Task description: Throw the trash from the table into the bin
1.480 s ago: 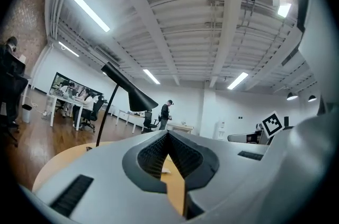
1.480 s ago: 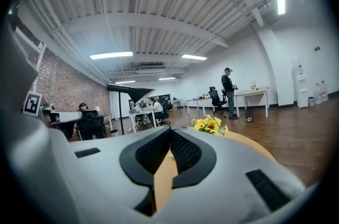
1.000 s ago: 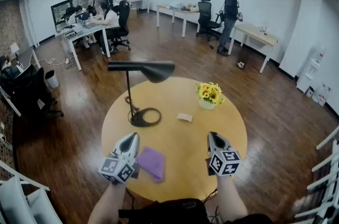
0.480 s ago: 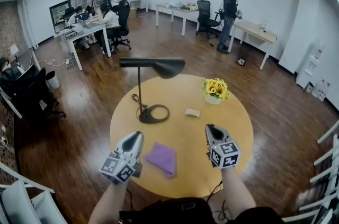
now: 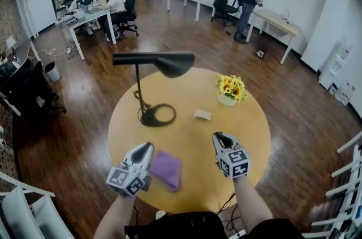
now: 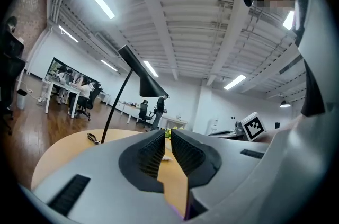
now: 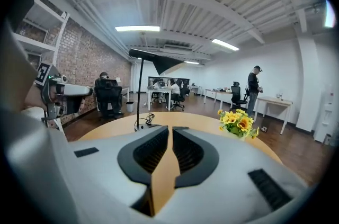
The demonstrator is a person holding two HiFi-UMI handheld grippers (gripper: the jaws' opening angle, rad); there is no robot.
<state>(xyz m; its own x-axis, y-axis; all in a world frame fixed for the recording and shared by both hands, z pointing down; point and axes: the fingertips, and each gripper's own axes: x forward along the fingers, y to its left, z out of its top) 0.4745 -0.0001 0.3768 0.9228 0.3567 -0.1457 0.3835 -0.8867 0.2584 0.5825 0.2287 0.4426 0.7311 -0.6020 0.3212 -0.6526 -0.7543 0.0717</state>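
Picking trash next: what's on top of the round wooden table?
A black desk lamp, a white pot of yellow flowers, a small beige scrap and a purple cloth. The lamp's shade covers part of the far rim.

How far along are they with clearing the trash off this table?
Nothing looks done yet: the paper scrap and the purple cloth both lie on the table. Nothing is in hand: the left gripper, its fingers opening, and the right gripper are both empty. Left to do: all the picking up and binning.
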